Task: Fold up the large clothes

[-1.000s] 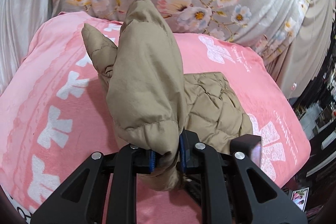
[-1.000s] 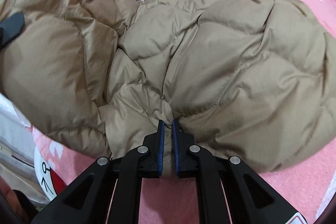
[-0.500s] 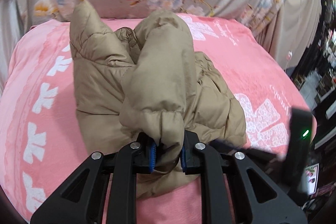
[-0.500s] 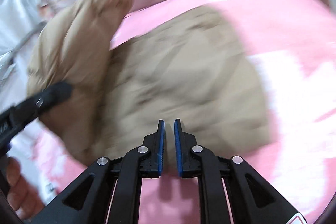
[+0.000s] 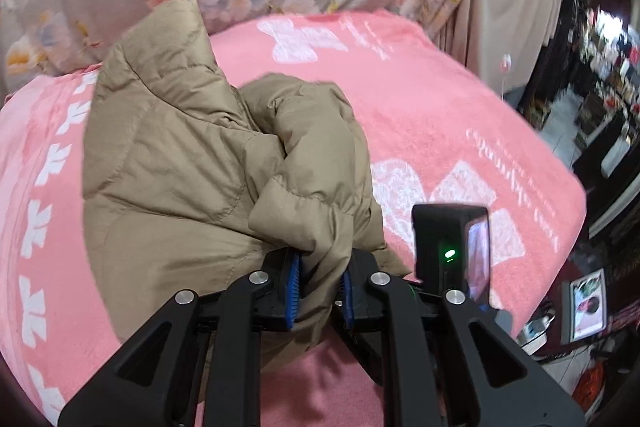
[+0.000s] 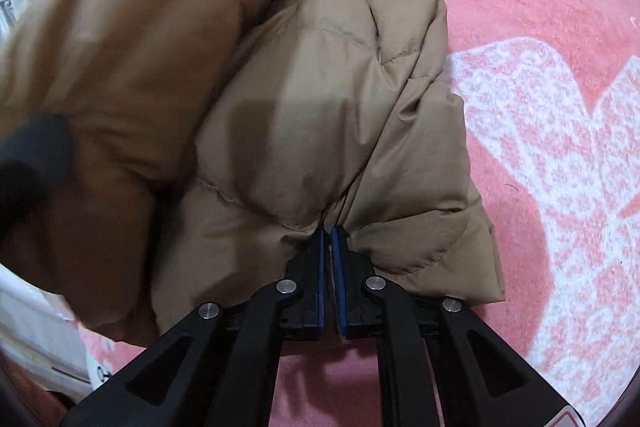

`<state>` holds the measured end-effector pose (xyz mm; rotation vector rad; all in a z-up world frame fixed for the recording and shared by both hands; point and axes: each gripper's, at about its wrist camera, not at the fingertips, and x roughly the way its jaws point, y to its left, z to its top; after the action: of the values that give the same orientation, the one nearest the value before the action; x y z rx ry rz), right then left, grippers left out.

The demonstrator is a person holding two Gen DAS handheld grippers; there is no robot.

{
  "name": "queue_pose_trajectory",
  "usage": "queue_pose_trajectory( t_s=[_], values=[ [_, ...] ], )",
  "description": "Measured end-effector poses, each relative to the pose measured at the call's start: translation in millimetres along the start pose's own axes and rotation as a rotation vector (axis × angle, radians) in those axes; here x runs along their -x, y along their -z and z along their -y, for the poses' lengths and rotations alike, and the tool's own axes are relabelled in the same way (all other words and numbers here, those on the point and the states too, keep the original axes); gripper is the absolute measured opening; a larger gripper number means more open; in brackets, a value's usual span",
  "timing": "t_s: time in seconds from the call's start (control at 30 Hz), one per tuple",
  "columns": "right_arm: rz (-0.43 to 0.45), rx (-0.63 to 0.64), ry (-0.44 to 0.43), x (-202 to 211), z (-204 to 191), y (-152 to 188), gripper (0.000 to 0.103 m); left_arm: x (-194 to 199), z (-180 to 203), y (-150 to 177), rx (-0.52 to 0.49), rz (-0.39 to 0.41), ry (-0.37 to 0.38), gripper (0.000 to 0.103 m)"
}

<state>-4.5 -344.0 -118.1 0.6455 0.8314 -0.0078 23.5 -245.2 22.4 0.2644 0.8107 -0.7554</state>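
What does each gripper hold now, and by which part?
Left gripper pinches a thick puffy fold of the tan jacket; right gripper pinches its edge.

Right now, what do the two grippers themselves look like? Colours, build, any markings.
Both match: matte black plastic linkage arms with cut-out windows and silver round pivot screws. The left gripper and right gripper carry blue ribbed pads on the inner finger faces. In the left view, the other unit's black housing shows a green LED. No cables, sleeves or hands visible.

Jacket (image 6: 132, 67) left part motion-blurred; dark blurred object (image 6: 32, 163) cut by edge.
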Motion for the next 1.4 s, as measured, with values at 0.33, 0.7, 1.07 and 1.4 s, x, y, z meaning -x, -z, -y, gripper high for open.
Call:
queue_pose_trajectory(
  t_s=[0.33,0.7,1.07,1.4],
  values=[
    [0.087,-0.011,0.144,78,9,-12,0.011,-55,21,9,0.009,-0.093,-0.038,0.04],
    [0.202,0.101,0.075,114,-21,-37,0.054,64,-80,11,0.309,0.133,0.086,0.079],
    [0.11,0.305,0.055,49,-145,-131,0.074,41,-107,91,0.307,-0.048,-0.002,0.089],
    [-0.061,0.261,0.078,-31,-150,-150,0.021,-3,-126,114,0.333,-0.104,-0.109,0.062]
  ],
)
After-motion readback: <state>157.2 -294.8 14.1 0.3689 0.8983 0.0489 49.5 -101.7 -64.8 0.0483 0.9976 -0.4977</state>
